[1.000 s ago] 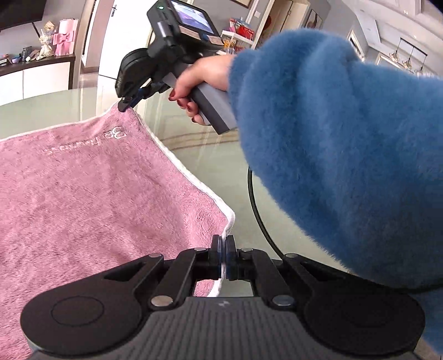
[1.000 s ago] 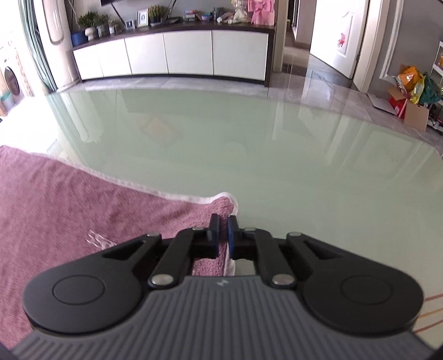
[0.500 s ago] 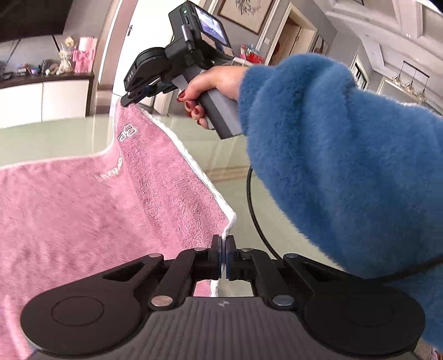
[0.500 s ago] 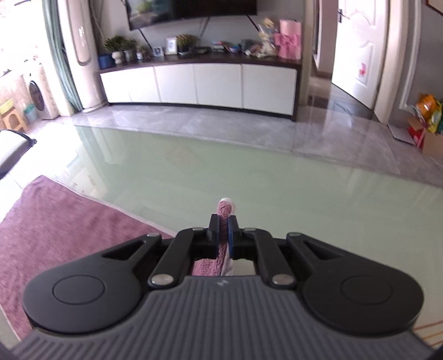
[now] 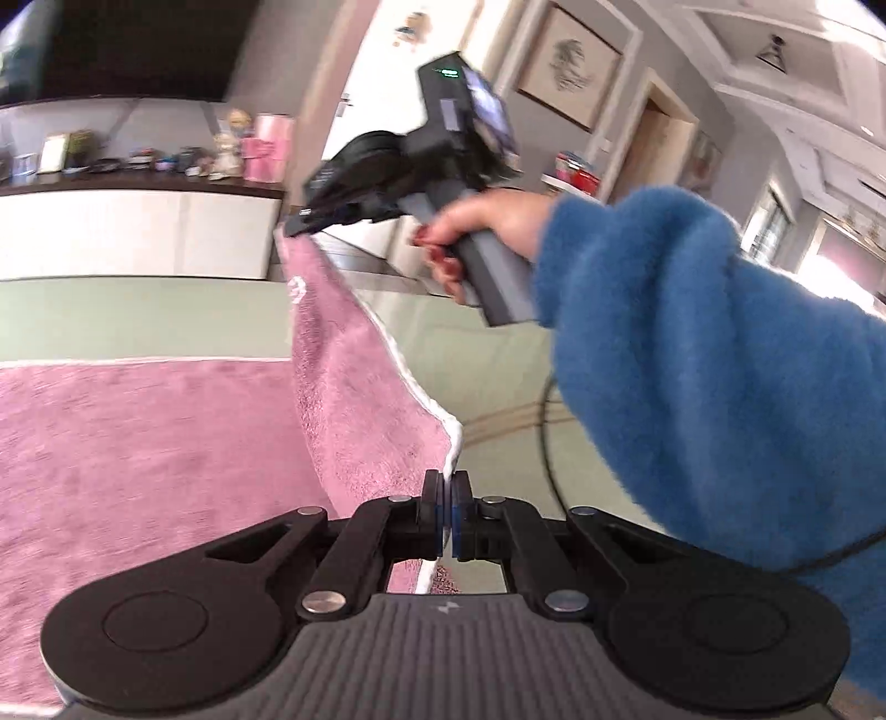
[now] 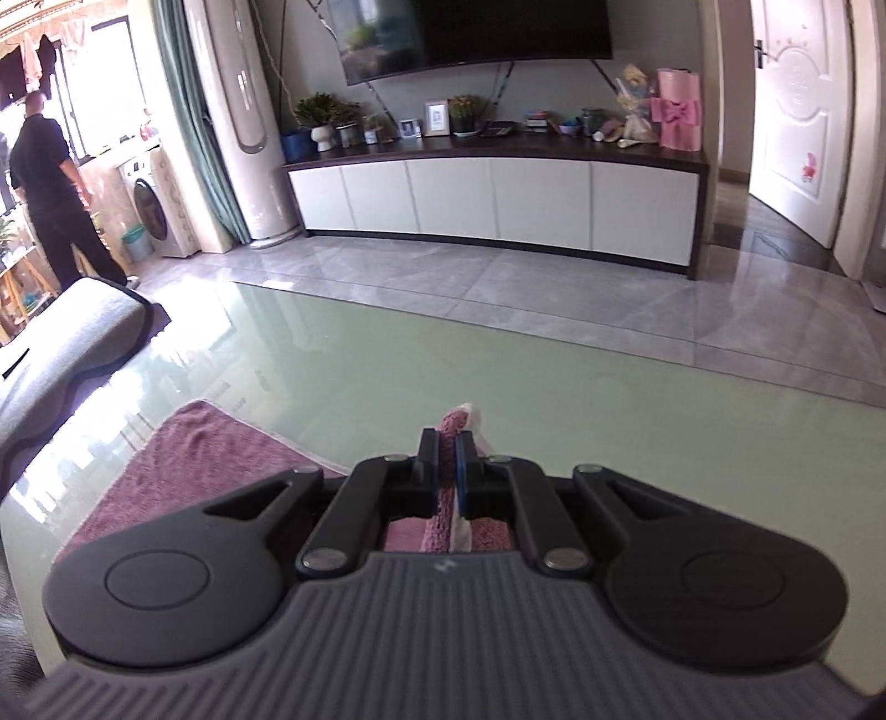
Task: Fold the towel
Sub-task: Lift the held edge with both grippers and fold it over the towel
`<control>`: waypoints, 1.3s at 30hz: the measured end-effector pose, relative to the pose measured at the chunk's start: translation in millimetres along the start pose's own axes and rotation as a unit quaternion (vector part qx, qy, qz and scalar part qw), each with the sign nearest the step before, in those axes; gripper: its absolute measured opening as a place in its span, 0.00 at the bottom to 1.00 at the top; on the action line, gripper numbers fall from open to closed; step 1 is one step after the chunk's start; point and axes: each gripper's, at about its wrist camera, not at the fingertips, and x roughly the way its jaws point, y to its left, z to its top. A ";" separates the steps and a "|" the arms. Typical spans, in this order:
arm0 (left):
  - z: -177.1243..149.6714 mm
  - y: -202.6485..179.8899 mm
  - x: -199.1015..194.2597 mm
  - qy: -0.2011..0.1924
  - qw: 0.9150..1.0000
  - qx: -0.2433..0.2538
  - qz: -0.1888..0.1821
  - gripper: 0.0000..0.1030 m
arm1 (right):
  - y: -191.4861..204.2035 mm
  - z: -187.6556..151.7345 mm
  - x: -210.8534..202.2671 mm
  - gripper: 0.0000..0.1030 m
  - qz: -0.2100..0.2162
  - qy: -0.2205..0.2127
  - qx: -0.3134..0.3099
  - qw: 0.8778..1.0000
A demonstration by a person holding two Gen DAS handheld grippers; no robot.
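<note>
Across the pale green glass surface (image 5: 138, 315) the pink towel (image 5: 138, 454) lies spread, with its right-hand edge lifted off into the air. The left tongs (image 5: 446, 487) are clamped on the towel's near corner at its white hem, and the right tongs (image 6: 446, 448) are pinched on the far corner, which pokes up between the blue pads. In the left wrist view a hand (image 5: 487, 227) in a fluffy blue sleeve (image 5: 720, 376) grips the right device's handle, and that sleeve blocks most of the right side of the scene; a black cable (image 5: 548, 443) trails over the glass beside it. Beyond the surface are a grey tiled floor (image 6: 498, 277), a long white cabinet (image 6: 498, 199) carrying plants, frames and a pink gift box (image 6: 678, 108), a dark television (image 6: 476, 33) above, a white door (image 6: 797, 111), and a person in black (image 6: 50, 188) standing by a washing machine (image 6: 149, 205).
</note>
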 end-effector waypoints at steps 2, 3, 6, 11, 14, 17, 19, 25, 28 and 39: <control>-1.7 13.9 -14.7 -0.004 1.000 -0.011 0.016 0.02 | 15.8 5.3 9.2 0.06 0.009 0.000 -0.002 1.000; -2.6 20.8 -22.0 -0.007 1.000 -0.016 0.024 0.02 | 23.7 7.9 13.7 0.06 0.014 0.000 -0.003 1.000; -5.2 41.6 -44.0 -0.013 0.998 -0.033 0.048 0.02 | 46.8 13.7 27.5 0.06 0.027 0.003 -0.007 1.000; -6.4 79.4 -71.2 -0.024 0.995 -0.058 0.078 0.02 | 81.7 18.4 53.6 0.06 0.047 0.012 -0.019 0.999; -7.1 102.4 -84.6 -0.031 0.993 -0.073 0.091 0.02 | 99.8 19.9 64.3 0.06 0.058 0.015 -0.024 0.998; -6.3 124.0 -94.6 -0.037 0.991 -0.082 0.101 0.02 | 115.0 23.4 77.6 0.06 0.068 0.017 -0.027 0.997; -9.2 137.2 -105.5 -0.038 0.989 -0.094 0.111 0.02 | 125.3 25.2 86.1 0.06 0.075 0.017 -0.029 0.997; -19.4 163.1 -127.0 -0.038 0.982 -0.123 0.140 0.03 | 159.6 22.2 113.7 0.06 0.096 0.027 -0.032 0.994; -21.9 178.2 -138.8 -0.040 0.978 -0.130 0.156 0.03 | 174.3 21.0 128.5 0.06 0.103 0.029 -0.032 0.994; -38.8 229.8 -153.3 -0.028 0.966 -0.162 0.202 0.03 | 218.9 23.5 186.1 0.06 0.107 0.047 -0.028 0.993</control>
